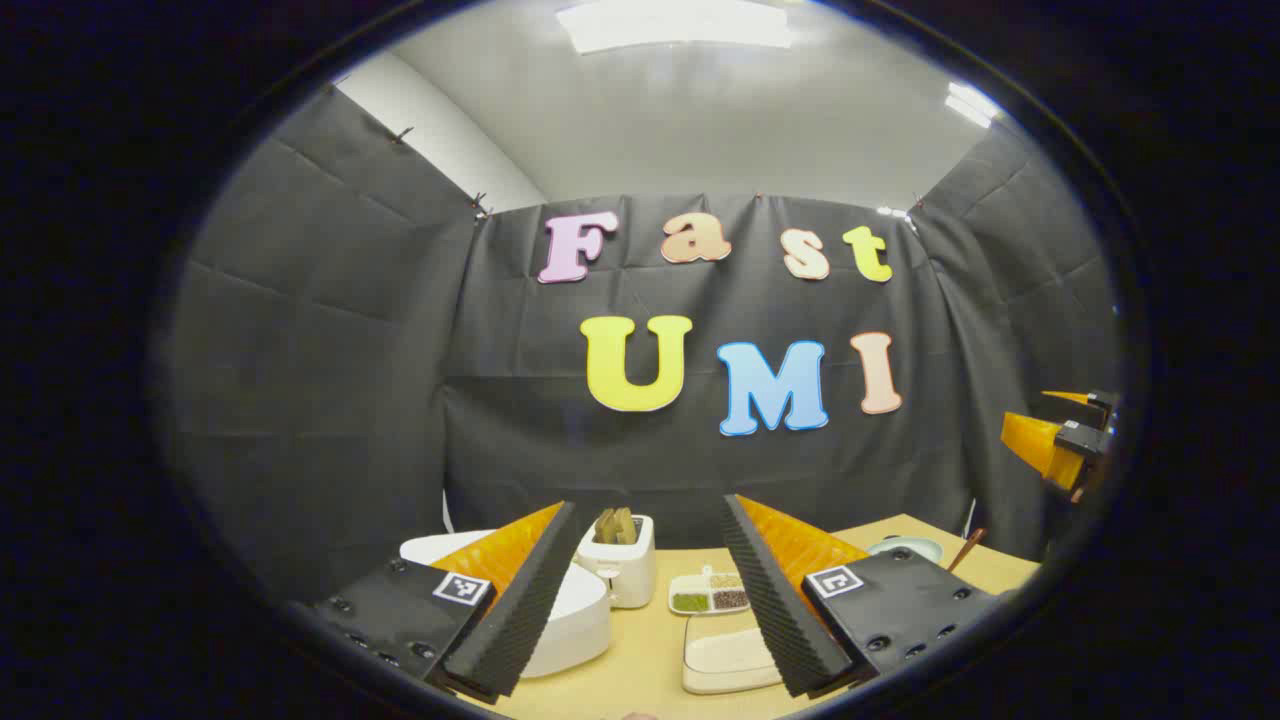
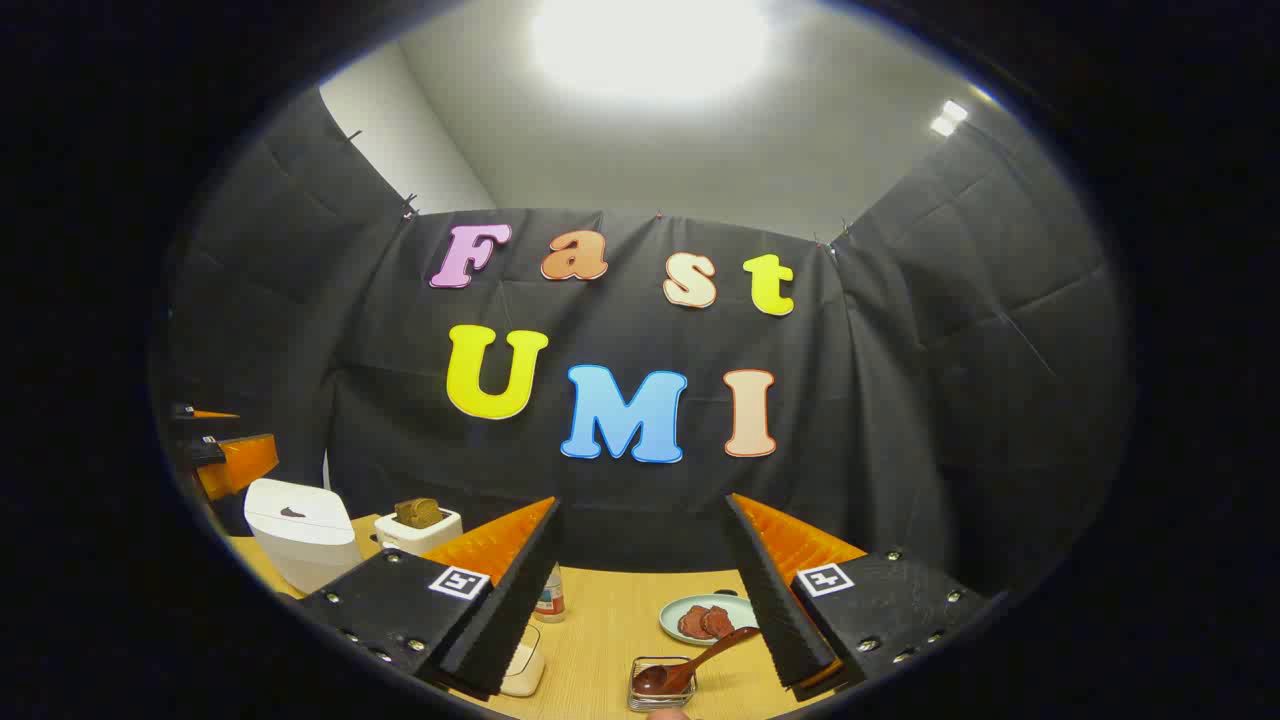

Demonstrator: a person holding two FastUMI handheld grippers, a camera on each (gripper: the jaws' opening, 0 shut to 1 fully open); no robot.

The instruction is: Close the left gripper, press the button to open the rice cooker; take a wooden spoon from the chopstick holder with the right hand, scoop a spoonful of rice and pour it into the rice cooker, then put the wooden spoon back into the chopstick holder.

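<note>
Both grippers hang above the desk [image 2: 610, 620] with fingers spread wide, empty: the left gripper [image 1: 650, 600] in the left gripper view, the right gripper [image 2: 645, 590] in the right gripper view. Below the left one sits the white rice cooker [image 1: 575, 620], lid down. Just behind it stands a white holder [image 1: 625, 570] with wooden handles. Near the right gripper, a wooden spoon [image 2: 690, 665] rests in a small glass dish [image 2: 660, 690], beside a plate [image 2: 705, 618].
</note>
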